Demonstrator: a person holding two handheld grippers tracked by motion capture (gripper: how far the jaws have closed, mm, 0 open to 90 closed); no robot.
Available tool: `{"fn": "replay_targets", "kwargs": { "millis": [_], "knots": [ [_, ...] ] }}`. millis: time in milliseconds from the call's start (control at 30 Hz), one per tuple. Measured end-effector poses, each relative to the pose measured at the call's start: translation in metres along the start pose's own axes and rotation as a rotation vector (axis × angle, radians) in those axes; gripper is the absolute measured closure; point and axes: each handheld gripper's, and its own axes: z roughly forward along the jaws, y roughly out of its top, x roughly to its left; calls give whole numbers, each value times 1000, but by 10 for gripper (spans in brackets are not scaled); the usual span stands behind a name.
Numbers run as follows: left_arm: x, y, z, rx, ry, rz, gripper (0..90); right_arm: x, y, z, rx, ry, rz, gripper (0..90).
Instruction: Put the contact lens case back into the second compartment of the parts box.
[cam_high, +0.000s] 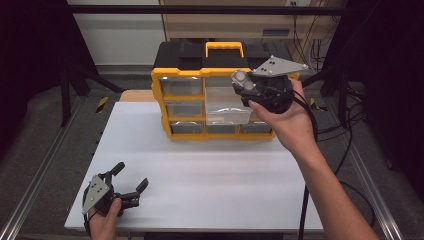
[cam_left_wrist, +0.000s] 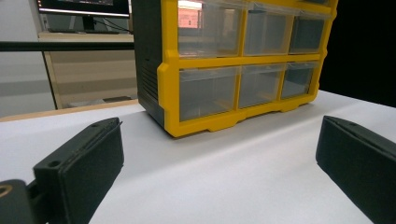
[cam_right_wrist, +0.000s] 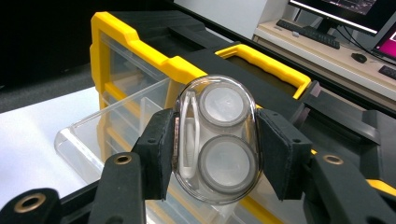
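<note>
A yellow-framed black plastic drawer cabinet (cam_high: 180, 80) stands at the far middle of the white rectangular tabletop (cam_high: 210, 180). Its clear plastic middle drawer (cam_high: 227, 107) juts forward, with a clear oval two-disc case (cam_right_wrist: 217, 140) held above it.

place: lab | cues: aluminium frame rails (cam_high: 35, 170), computer monitor (cam_right_wrist: 345, 11), keyboard (cam_right_wrist: 308, 32), loose cables (cam_high: 345, 125)

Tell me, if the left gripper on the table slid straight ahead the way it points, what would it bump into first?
Probably the yellow drawer cabinet: the left gripper looks across bare white table at its bottom drawers, nothing between, though depth is hard to judge.
</note>
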Motion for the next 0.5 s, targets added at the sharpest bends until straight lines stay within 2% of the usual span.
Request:
{"fn": "replay_targets", "kwargs": {
  "millis": [500],
  "knots": [
    [0, 0, 0, 0, -1, -1, 8, 6, 1, 6, 8, 17, -8, 491]
  ]
}}
